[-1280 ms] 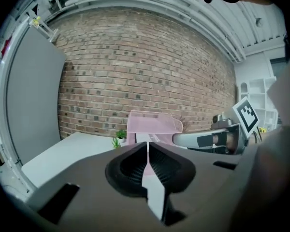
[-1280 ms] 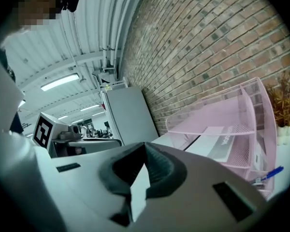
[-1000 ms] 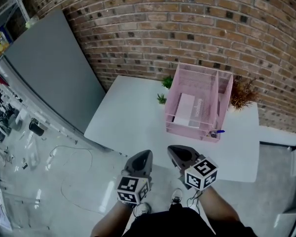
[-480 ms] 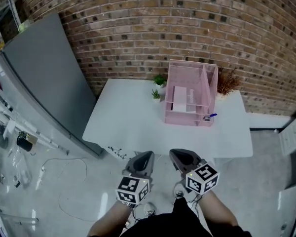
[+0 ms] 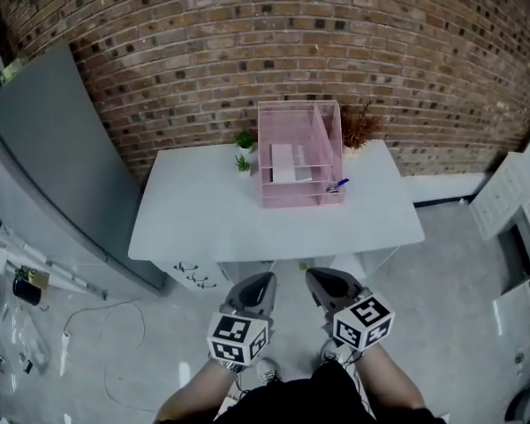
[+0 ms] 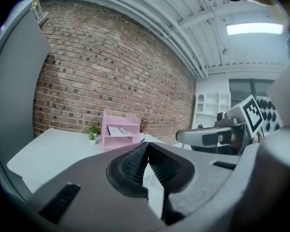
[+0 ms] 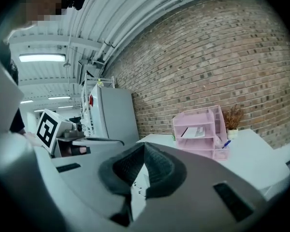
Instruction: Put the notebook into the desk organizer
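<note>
In the head view, the left gripper (image 5: 254, 286) and the right gripper (image 5: 321, 283) are held side by side, low in front of the person. Both point toward the table (image 5: 194, 228). The pink desk organizer (image 5: 329, 135) stands far ahead of both pairs of jaws, at the back of the table near the brick wall (image 5: 247, 42). A white flat thing lies on one of its shelves; I judge it is the notebook (image 5: 283, 162).

In the left gripper view, the ribbed pads are pressed together and nothing is between them. The desk organizer (image 6: 120, 121) is ahead of the jaws and a little to their left, well apart from them. The notebook (image 6: 118, 131) rests inside it on a shelf. The right gripper (image 6: 183, 136) shows just beside, to the right of these jaws.

In the right gripper view, the jaws are also closed on nothing. The desk organizer (image 7: 203, 116) stands ahead and to the right of the jaws, well apart, with the notebook (image 7: 195, 132) on its middle shelf and a blue pen (image 7: 225, 143) at its low front.

As I judge it, the placing step is already done: the notebook sits in the organizer and both grippers are empty and away from the table. The next move calls for nothing more than to keep the grippers clear. If the notebook needs to be straightened, the person must first come close to the table.
</note>
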